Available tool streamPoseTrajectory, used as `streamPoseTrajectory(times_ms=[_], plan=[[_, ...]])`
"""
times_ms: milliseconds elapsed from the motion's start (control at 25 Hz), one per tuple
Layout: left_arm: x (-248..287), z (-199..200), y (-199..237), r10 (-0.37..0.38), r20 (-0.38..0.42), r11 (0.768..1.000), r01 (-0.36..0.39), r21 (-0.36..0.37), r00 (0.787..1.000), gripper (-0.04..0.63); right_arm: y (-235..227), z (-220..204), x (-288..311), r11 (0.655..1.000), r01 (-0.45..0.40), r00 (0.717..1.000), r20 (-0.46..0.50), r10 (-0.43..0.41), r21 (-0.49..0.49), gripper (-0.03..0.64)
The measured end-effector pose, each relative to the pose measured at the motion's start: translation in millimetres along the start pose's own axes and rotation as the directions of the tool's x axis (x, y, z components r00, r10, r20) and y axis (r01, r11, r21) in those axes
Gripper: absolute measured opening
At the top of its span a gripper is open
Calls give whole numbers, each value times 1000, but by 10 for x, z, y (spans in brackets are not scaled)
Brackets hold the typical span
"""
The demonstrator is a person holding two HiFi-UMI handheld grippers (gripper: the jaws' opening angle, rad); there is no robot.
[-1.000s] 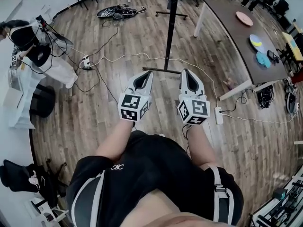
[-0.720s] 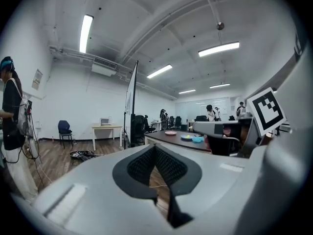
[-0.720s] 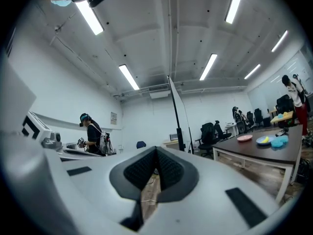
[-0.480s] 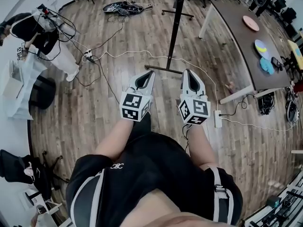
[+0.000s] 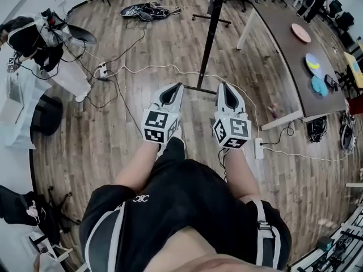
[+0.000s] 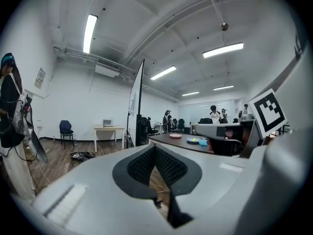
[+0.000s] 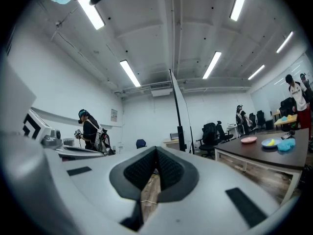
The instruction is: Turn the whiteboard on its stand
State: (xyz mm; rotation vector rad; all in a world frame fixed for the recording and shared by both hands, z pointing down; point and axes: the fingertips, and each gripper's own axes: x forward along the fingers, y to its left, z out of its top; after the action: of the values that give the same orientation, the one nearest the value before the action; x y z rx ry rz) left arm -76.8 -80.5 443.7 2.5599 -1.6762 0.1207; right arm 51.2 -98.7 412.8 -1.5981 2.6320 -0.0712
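Note:
The whiteboard shows edge-on as a thin tall panel on a black post (image 6: 138,102) in the left gripper view, and again (image 7: 178,111) in the right gripper view. In the head view only its black post (image 5: 212,33) and floor foot (image 5: 198,88) show, just beyond my grippers. My left gripper (image 5: 177,85) is shut with nothing in it, its tips (image 6: 154,147) pointing at the stand. My right gripper (image 5: 221,85) is shut and empty too, and its tips (image 7: 156,149) are short of the post. Neither touches the stand.
A long dark table (image 5: 295,55) with plates stands to the right. A white power strip (image 5: 259,149) and cables (image 5: 142,69) lie on the wood floor. Another person (image 5: 34,35) with gear stands at the far left. Black items (image 5: 144,10) lie beyond the stand.
Both grippers have come a little closer to the stand's foot and stay shut. The person at the left has shifted.

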Motion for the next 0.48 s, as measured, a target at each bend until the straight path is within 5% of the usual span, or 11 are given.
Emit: streamPoseTrajectory(times_ms=[480], plan=[[1027,159,479,-45,2,999,45,-26,999,9,-486,-2,999,999,40,999,-28,-41,-18,5]])
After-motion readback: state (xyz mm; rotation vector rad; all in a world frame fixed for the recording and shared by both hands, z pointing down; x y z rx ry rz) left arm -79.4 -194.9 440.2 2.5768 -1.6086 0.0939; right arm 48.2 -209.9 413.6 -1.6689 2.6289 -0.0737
